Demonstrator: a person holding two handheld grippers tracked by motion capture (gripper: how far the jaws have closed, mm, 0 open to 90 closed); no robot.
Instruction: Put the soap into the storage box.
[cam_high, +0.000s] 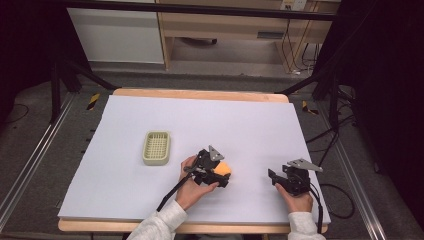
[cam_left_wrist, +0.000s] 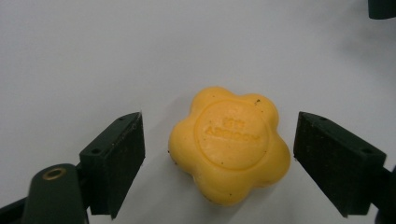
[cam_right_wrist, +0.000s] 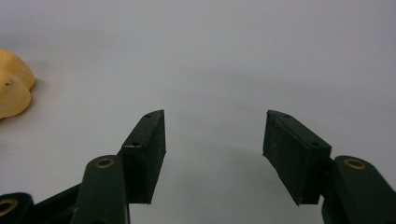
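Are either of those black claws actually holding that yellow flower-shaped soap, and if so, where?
Nothing is held. The yellow flower-shaped soap bar lies on the white table between the open left gripper pads, gaps both sides. The right gripper is open.

High view: above near edge, facing forward-down, far, whole table (cam_high: 125, 145). Left gripper view: close, soap (cam_left_wrist: 229, 144) at centre. Right gripper view: close, same soap (cam_right_wrist: 13, 84) at 9 o'clock.

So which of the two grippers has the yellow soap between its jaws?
The left gripper: the flower-shaped yellow soap lies between its open jaws, untouched. The right gripper stands open over bare white table.
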